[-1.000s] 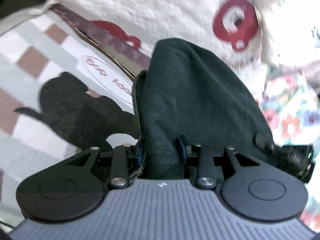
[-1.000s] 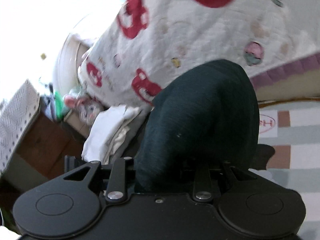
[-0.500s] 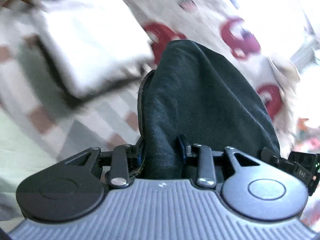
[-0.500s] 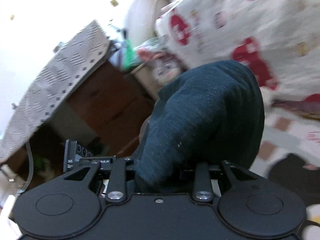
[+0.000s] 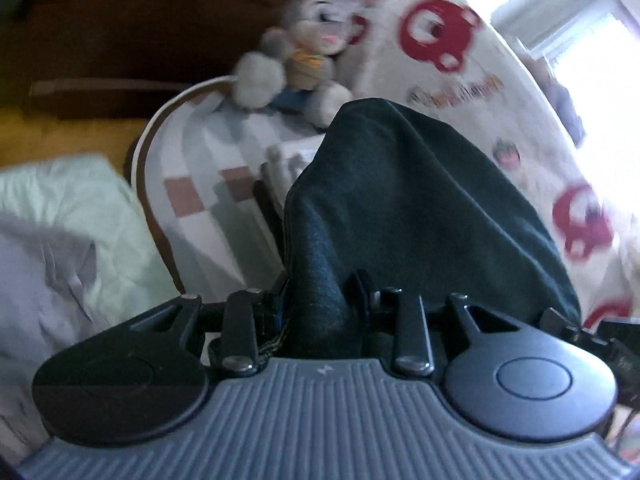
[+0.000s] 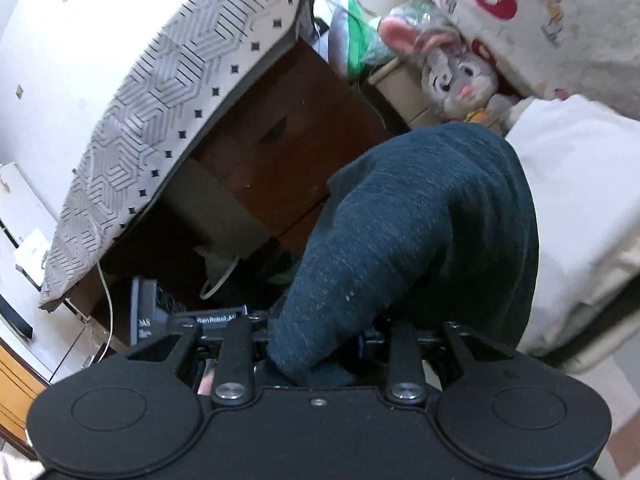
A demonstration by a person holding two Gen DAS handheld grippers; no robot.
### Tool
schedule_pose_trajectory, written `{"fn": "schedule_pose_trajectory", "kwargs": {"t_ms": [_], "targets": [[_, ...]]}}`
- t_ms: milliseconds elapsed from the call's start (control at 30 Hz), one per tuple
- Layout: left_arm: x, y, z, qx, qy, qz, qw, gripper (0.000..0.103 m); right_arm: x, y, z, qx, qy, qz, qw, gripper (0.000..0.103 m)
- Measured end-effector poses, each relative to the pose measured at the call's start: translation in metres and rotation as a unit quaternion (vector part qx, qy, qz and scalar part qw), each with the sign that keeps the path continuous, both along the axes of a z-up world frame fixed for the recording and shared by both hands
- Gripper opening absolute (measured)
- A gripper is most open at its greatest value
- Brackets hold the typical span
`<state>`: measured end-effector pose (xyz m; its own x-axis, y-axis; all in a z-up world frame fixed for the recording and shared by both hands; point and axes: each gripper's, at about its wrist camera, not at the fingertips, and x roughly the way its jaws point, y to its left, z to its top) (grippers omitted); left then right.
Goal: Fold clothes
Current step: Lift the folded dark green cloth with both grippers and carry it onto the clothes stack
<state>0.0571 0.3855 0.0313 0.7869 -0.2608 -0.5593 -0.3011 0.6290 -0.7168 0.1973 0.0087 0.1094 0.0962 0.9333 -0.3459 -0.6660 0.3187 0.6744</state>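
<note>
In the left wrist view the left gripper (image 5: 320,312) has its jaws drawn narrow on a dark garment (image 5: 408,216), whose denim-like cloth fills the gap between them, with a stitched edge at the left jaw, and mounds up over the fingers to fill the middle of the frame. Beyond it lie a chequered mat (image 5: 200,184) at centre left, crumpled white cloth (image 5: 60,232) at far left, and a grey plush rabbit (image 5: 304,60) at upper centre against a cream blanket with red prints (image 5: 480,80) on the right. In the right wrist view the right gripper (image 6: 316,344) likewise clamps the same dark garment (image 6: 420,232), bunched between its jaws and draped forward. Only this view shows folded white cloth (image 6: 580,184) at right, brown cardboard boxes (image 6: 288,136) at centre and a grey patterned cloth (image 6: 180,80) at upper left; the rabbit (image 6: 452,72) sits upper right.
</note>
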Motion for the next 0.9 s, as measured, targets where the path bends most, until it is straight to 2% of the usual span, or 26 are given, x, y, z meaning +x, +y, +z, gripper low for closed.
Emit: {"fn": "schedule_pose_trajectory", "kwargs": {"t_ms": [33, 100, 167, 233, 267, 333, 367, 433, 500, 533, 567, 600, 633, 700, 733, 833, 900], "targets": [[0.004, 0.006, -0.001, -0.009, 0.002, 0.012, 0.9999, 0.029, 0.008, 0.011, 0.002, -0.005, 0.004, 0.006, 1.0, 0.034], [0.015, 0.017, 0.009, 0.004, 0.005, 0.029, 0.9996, 0.029, 0.027, 0.033, 0.011, -0.015, 0.008, 0.02, 1.0, 0.034], [0.031, 0.024, 0.032, 0.028, -0.003, 0.04, 0.9988, 0.029, 0.049, 0.05, 0.023, -0.013, 0.01, 0.03, 0.999, 0.034], [0.047, 0.035, 0.062, 0.047, -0.027, 0.049, 0.9973, 0.029, 0.07, 0.064, 0.043, 0.009, -0.003, 0.042, 0.999, 0.034], [0.057, 0.038, 0.078, 0.061, -0.04, 0.054, 0.9959, 0.029, 0.082, 0.067, 0.053, 0.025, -0.013, 0.045, 0.999, 0.034], [0.09, 0.033, 0.11, 0.132, -0.06, 0.042, 0.9885, 0.031, 0.103, 0.069, 0.068, 0.057, -0.029, 0.044, 0.997, 0.034], [0.11, 0.03, 0.119, 0.151, -0.067, 0.034, 0.9857, 0.031, 0.114, 0.068, 0.072, 0.072, -0.036, 0.037, 0.996, 0.034], [0.156, 0.026, 0.121, 0.146, -0.075, 0.017, 0.9862, 0.032, 0.136, 0.052, 0.064, 0.094, -0.046, -0.002, 0.995, 0.034], [0.205, 0.017, 0.099, 0.118, -0.084, -0.004, 0.9894, 0.031, 0.155, 0.022, 0.033, 0.082, -0.032, -0.066, 0.994, 0.034], [0.23, 0.002, 0.083, 0.137, -0.082, -0.022, 0.9869, 0.031, 0.164, 0.006, 0.011, 0.067, -0.014, -0.099, 0.993, 0.035], [0.253, -0.015, 0.067, 0.168, -0.075, -0.043, 0.9819, 0.025, 0.171, -0.01, -0.016, 0.04, 0.002, -0.134, 0.99, 0.036], [0.276, -0.032, 0.051, 0.199, -0.068, -0.064, 0.9755, 0.013, 0.176, -0.024, -0.041, 0.012, 0.013, -0.169, 0.985, 0.037], [0.297, -0.052, 0.035, 0.239, -0.056, -0.089, 0.9654, 0.011, 0.178, -0.033, -0.065, -0.022, 0.015, -0.201, 0.979, 0.042], [0.319, -0.089, 0.009, 0.298, -0.031, -0.128, 0.9455, 0.011, 0.177, -0.041, -0.108, -0.084, 0.012, -0.235, 0.968, 0.043], [0.329, -0.106, -0.003, 0.323, -0.019, -0.145, 0.935, 0.011, 0.174, -0.048, -0.118, -0.061, 0.004, -0.241, 0.969, 0.044], [0.333, -0.132, -0.017, 0.383, -0.013, -0.145, 0.9121, 0.008, 0.169, -0.058, -0.125, -0.004, 0.026, -0.241, 0.97, 0.044], [0.331, -0.134, -0.021, 0.397, -0.016, -0.144, 0.9061, 0.008, 0.17, -0.048, -0.121, -0.021, 0.013, -0.229, 0.973, 0.046]]}}
